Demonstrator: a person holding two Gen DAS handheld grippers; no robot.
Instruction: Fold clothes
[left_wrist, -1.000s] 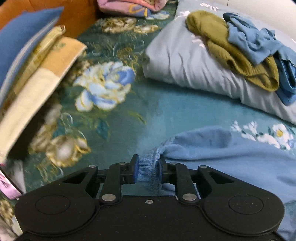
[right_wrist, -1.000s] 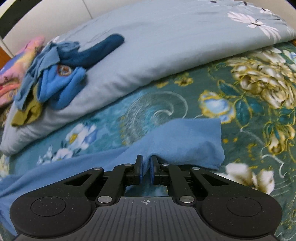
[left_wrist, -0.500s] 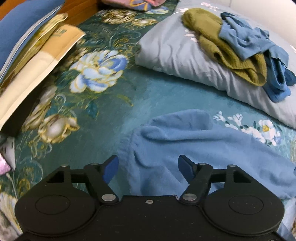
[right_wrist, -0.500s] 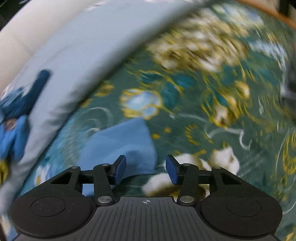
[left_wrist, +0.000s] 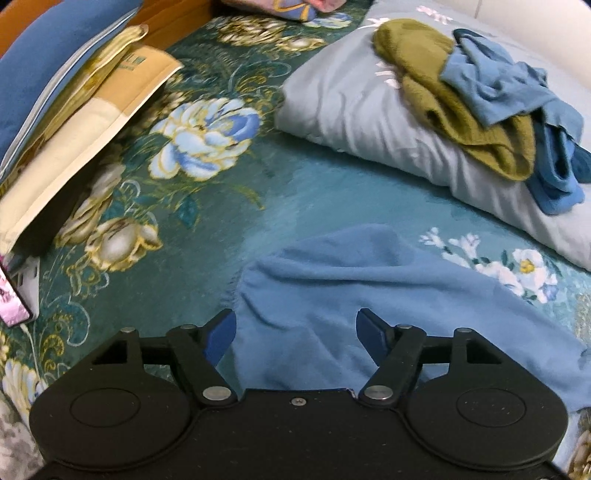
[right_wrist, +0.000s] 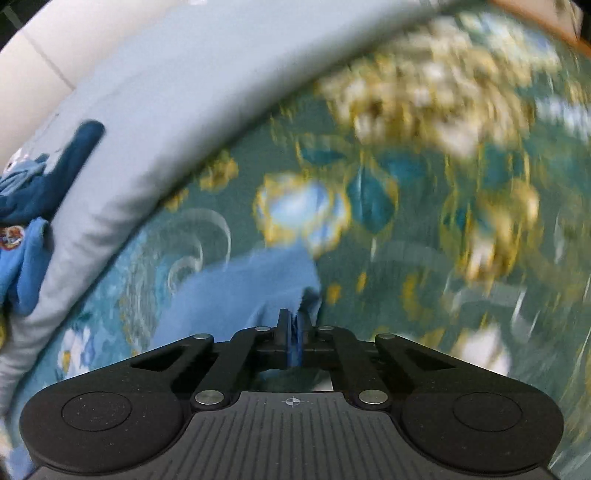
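Right fingers (right_wrist: 293, 332) newly clenched on blue garment's (right_wrist: 240, 291) corner; left fingers (left_wrist: 295, 334) released, straddling it.

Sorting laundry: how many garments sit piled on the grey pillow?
3, maybe more hidden: an olive sweater, a light blue garment lying over it, and a darker blue piece at the pile's right end.

The blue garment (left_wrist: 369, 291) lying on the flowered bedspread (left_wrist: 207, 221) is soft matt cloth with a faintly fleecy nap, while the bedspread itself is a smoother printed fabric with a slight sheen. On the pale grey pillow (left_wrist: 354, 110) beyond the garment, whose cotton-like cover creases finely, sits an olive knit (left_wrist: 458, 99) of coarser, ribbed texture. Both the left gripper (left_wrist: 295, 332) and the right gripper (right_wrist: 293, 332) are matt black plastic with bright metal rivets and blue rubbery pads (left_wrist: 221, 336).
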